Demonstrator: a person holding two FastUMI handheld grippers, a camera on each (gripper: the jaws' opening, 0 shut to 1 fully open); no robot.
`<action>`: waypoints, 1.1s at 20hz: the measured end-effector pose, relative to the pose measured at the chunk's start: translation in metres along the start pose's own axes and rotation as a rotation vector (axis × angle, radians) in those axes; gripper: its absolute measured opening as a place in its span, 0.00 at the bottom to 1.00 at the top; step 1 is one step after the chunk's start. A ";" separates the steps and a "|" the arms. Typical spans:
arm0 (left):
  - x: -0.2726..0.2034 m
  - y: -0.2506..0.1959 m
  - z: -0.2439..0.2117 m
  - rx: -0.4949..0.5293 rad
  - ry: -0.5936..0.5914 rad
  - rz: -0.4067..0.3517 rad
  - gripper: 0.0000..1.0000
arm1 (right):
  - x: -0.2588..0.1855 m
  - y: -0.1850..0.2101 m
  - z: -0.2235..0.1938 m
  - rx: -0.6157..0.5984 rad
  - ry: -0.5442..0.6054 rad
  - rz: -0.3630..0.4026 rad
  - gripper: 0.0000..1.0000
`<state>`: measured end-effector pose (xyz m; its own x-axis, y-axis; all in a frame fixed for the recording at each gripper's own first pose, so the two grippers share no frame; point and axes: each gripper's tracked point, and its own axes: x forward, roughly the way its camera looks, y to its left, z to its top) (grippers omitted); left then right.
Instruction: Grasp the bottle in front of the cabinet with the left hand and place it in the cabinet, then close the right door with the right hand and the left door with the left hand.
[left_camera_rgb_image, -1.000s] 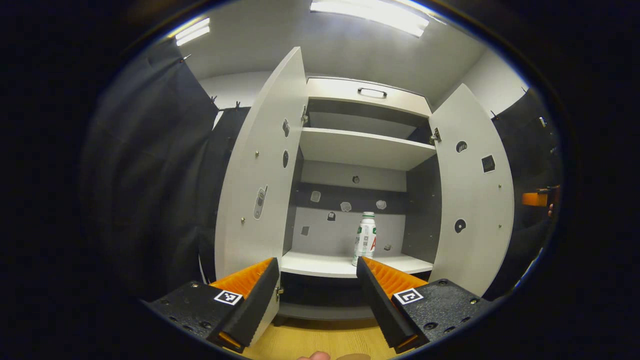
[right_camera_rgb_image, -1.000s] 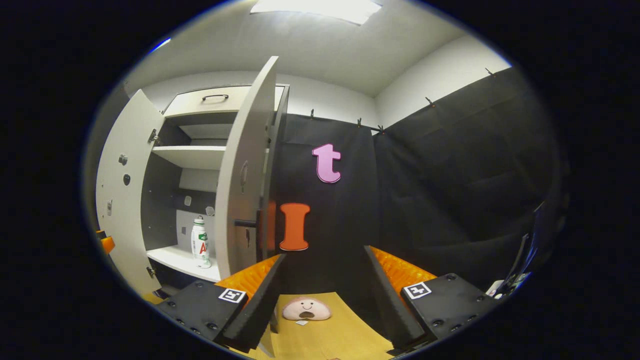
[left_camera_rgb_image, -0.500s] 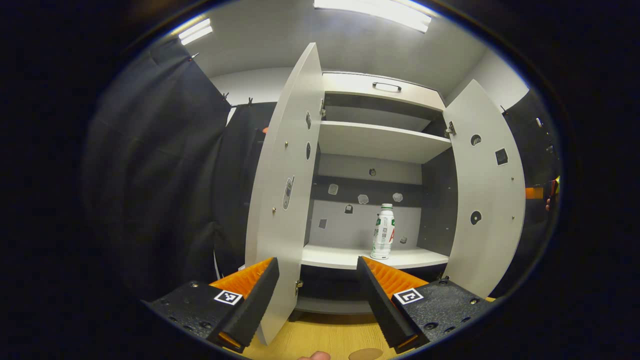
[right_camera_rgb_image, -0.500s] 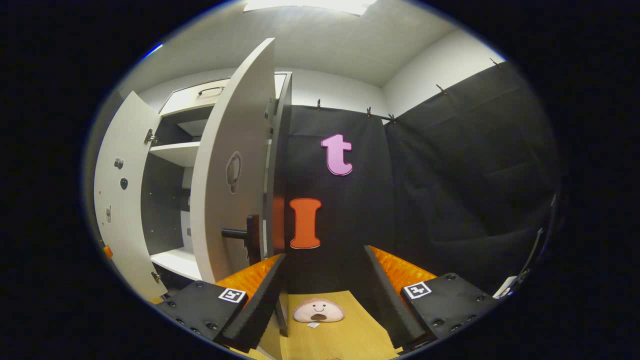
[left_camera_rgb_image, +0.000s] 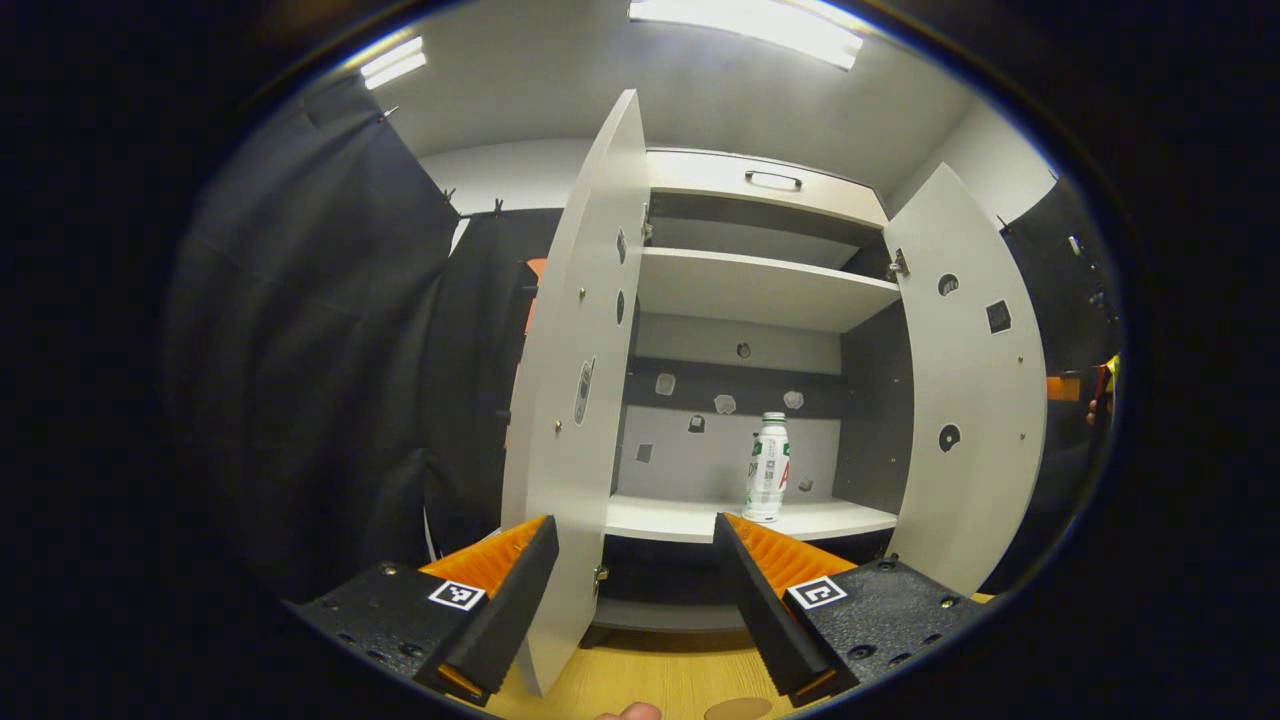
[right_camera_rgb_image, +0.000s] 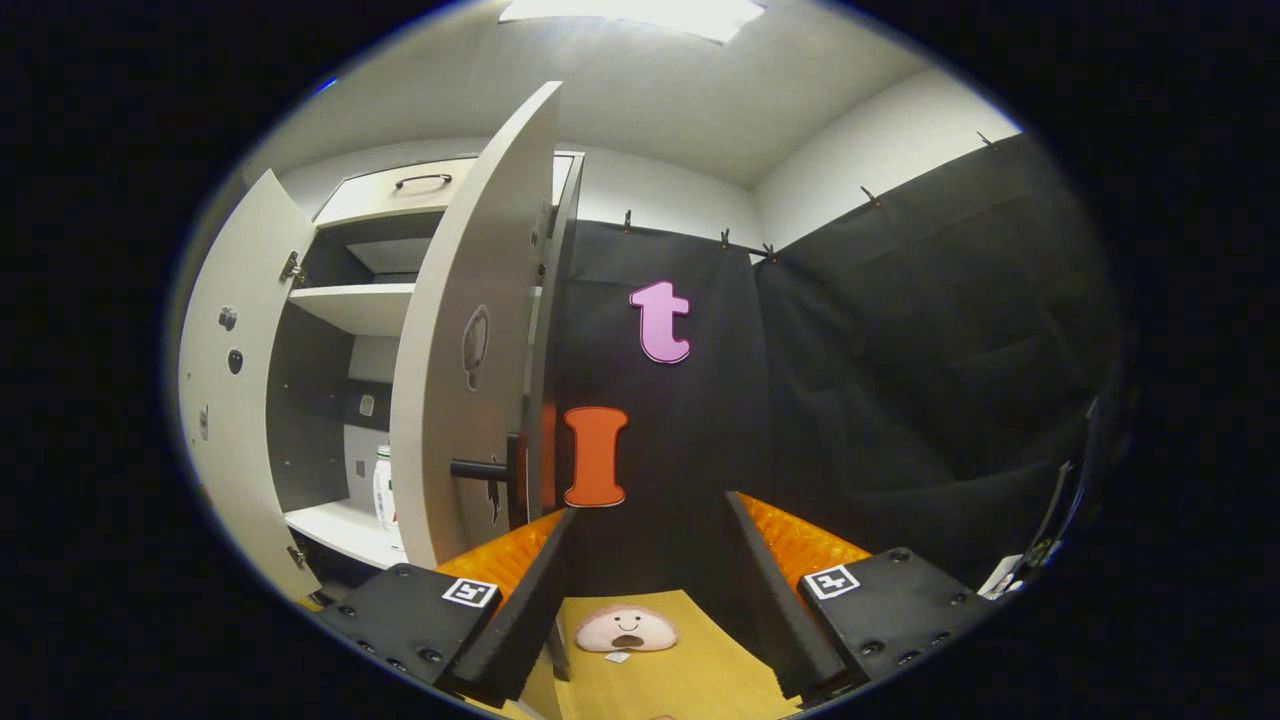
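While the bottle is standing upright on the cabinet's lower shelf, I am holding my left gripper spread wide and empty before the open left door. My right gripper is gaping wide too, pointing just past the right door and its handle.

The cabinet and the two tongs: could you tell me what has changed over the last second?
The left tongs drew back and swung left; their open fingers now straddle the left door edge. The right tongs shifted slightly by the right door. Unchanged: bottle upright on the lower shelf, both doors open, both tongs empty.
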<state>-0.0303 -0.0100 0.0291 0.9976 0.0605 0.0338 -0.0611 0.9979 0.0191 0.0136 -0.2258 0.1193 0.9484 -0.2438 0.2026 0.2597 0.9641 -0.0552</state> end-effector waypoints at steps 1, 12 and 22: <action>0.001 -0.001 0.001 -0.003 -0.002 -0.007 0.95 | -0.002 0.003 0.001 0.002 0.000 0.005 0.94; -0.001 0.015 0.004 0.003 -0.002 -0.004 0.95 | -0.014 0.067 0.000 0.003 0.009 0.101 0.94; -0.010 0.031 0.005 0.001 0.003 0.031 0.95 | -0.008 0.135 -0.004 0.040 0.027 0.237 0.94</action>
<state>-0.0425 0.0205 0.0345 0.9953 0.0910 0.0318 -0.0916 0.9956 0.0191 0.0420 -0.0941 0.1067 0.9867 -0.0125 0.1624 0.0224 0.9980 -0.0592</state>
